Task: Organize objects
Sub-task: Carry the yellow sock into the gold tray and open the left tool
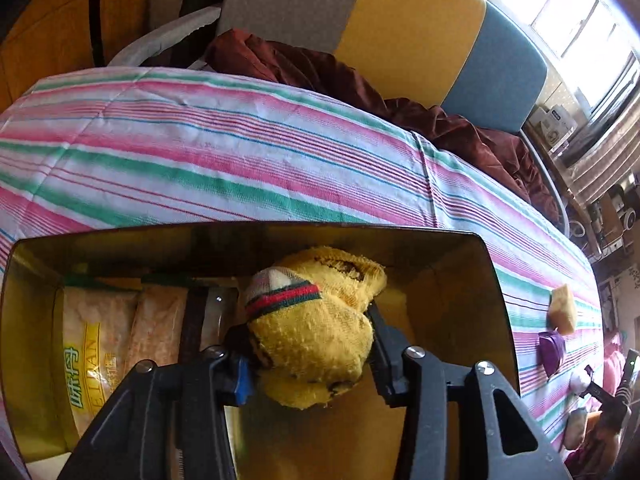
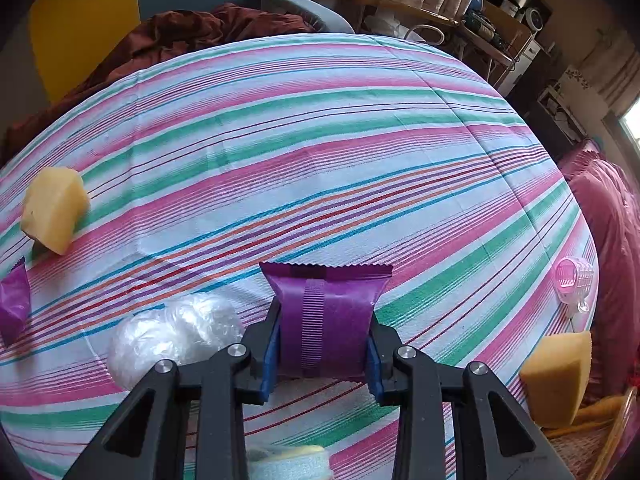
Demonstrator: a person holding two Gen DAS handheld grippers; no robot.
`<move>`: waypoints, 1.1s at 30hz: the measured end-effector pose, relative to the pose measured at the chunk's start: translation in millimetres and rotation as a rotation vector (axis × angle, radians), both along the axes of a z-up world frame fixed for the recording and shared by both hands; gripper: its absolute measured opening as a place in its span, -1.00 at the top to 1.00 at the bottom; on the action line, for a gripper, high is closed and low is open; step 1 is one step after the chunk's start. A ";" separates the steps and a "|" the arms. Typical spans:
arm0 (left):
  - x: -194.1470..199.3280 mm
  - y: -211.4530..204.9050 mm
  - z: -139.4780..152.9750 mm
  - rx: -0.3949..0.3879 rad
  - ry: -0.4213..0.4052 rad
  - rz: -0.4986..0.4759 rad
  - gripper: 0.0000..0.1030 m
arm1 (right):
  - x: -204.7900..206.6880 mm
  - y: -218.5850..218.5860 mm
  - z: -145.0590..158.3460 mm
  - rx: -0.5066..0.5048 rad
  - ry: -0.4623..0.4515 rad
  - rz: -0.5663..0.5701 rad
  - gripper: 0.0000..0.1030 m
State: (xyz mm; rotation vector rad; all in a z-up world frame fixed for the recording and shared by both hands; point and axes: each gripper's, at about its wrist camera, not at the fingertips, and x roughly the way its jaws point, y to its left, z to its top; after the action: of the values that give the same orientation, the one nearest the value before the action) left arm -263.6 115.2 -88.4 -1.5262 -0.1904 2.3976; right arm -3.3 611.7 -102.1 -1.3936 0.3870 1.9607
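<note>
Left wrist view: a gold-lined box [image 1: 496, 280] with dark rim fills the lower half of the frame, sitting on a striped bedsheet [image 1: 200, 152]. Inside, at lower left, lie two pale snack packets [image 1: 100, 328]; the nearer one bears yellow-green lettering, partly cut off by the gripper arm. A dark item between the packets and the centre is too shadowed to make out.

The left gripper [image 1: 308, 364] hangs over the box interior with a yellow sock [image 1: 316, 340] between its jaws. Sock is fuzzy, bunched, with a red-green-dark striped band and a pale patch at the top, plus dark marks on the pile. The jaws stand apart; the left pad looks clear of the fabric, and the right side sits hard against it. Whether the sock is still pinched cannot be told.

Right wrist view: the right gripper [image 2: 324, 344], lower centre, is clamped on a purple packet [image 2: 326, 316], glossy with serrated ends and a ribbed seam down its middle; both blue pads press its sides. Packet rests at the sheet surface.

Loose on the sheet: a crumpled clear plastic bag [image 2: 172, 336] just left of the gripper, a yellow sponge block [image 2: 54, 210] at far left, a second purple packet [image 2: 14, 304] cut off by the left edge, a pink hair roller [image 2: 574, 280] at right, another sponge block [image 2: 558, 376] at lower right. A pale blue and yellow item at the bottom edge is hidden behind the gripper.
</note>
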 end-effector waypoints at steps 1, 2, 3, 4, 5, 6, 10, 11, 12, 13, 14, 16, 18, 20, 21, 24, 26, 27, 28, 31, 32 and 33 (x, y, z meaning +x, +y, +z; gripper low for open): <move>1.6 -0.5 2.3 0.002 0.002 0.000 0.09 | -0.1 -0.1 0.0 0.000 0.000 0.000 0.30; 4.4 -1.2 5.9 0.003 0.007 0.002 0.09 | 0.0 -0.1 -0.1 0.000 0.000 -0.001 0.30; 8.7 -2.6 10.6 0.002 0.022 0.006 0.09 | 0.0 -0.1 0.0 0.000 0.001 -0.002 0.30; 13.4 -4.3 15.7 0.001 0.040 0.009 0.09 | 0.2 0.1 0.1 -0.001 0.003 -0.004 0.30; 18.7 -5.6 20.5 -0.001 0.057 0.008 0.08 | 0.3 0.6 0.1 -0.004 0.006 -0.006 0.32; 23.8 -6.4 25.3 -0.004 0.074 0.003 0.08 | 0.7 0.9 0.4 -0.007 0.008 -0.009 0.33; 33.8 -8.8 32.9 -0.055 0.099 -0.035 0.06 | 1.2 0.8 1.1 -0.010 0.011 -0.012 0.33; 31.6 -9.4 31.1 -0.067 0.096 -0.030 0.06 | 0.8 0.9 1.1 -0.009 0.011 -0.011 0.33; 29.9 -11.1 31.3 -0.062 0.098 -0.024 0.06 | 0.9 0.2 1.3 -0.009 0.011 -0.010 0.33; 26.7 -11.5 30.7 -0.046 0.102 -0.020 0.05 | 1.2 -0.6 1.5 -0.010 0.011 -0.010 0.33; 24.2 -11.3 29.5 -0.031 0.101 -0.023 -0.03 | 1.5 -0.7 1.7 -0.012 0.012 -0.011 0.33; 19.2 -8.3 25.0 -0.015 0.079 -0.032 -0.25 | 2.4 -0.4 1.8 -0.020 0.017 -0.014 0.33; 18.0 -7.2 24.4 -0.020 0.076 -0.023 -0.47 | 3.4 0.5 2.0 -0.029 0.023 -0.019 0.33; 22.9 -8.6 27.8 -0.020 0.104 -0.019 -0.61 | 3.6 1.1 1.9 -0.034 0.026 -0.021 0.33; 26.7 -9.1 30.0 -0.031 0.115 -0.016 -0.61 | 3.3 1.6 2.0 -0.035 0.027 -0.021 0.33; 43.3 -12.0 40.5 -0.053 0.159 -0.006 -0.61 | 2.8 2.3 1.9 -0.037 0.029 -0.020 0.33; 59.4 -13.1 49.4 -0.070 0.200 -0.009 -0.60 | 3.0 3.9 2.1 -0.041 0.034 -0.022 0.33; 71.3 -13.3 54.6 -0.080 0.225 -0.015 -0.60 | 3.1 4.9 2.3 -0.043 0.038 -0.024 0.33; 81.4 -13.6 59.3 -0.083 0.244 -0.019 -0.60 | 3.4 5.8 2.8 -0.045 0.043 -0.026 0.33; 116.6 -14.5 75.3 -0.104 0.309 -0.034 -0.60 | 4.0 5.6 6.5 -0.043 0.063 -0.026 0.35; 126.9 -14.4 79.5 -0.108 0.327 -0.040 -0.60 | 4.3 4.4 9.4 -0.036 0.076 -0.024 0.35; 139.0 -15.5 84.3 -0.109 0.348 -0.048 -0.60 | 5.1 3.1 13.6 -0.027 0.096 -0.021 0.35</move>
State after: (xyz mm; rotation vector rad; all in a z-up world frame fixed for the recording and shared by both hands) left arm -124.6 99.7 -4.1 -1.1126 0.0527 2.6216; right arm 1.8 614.9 -88.5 -1.3101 0.4720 2.0165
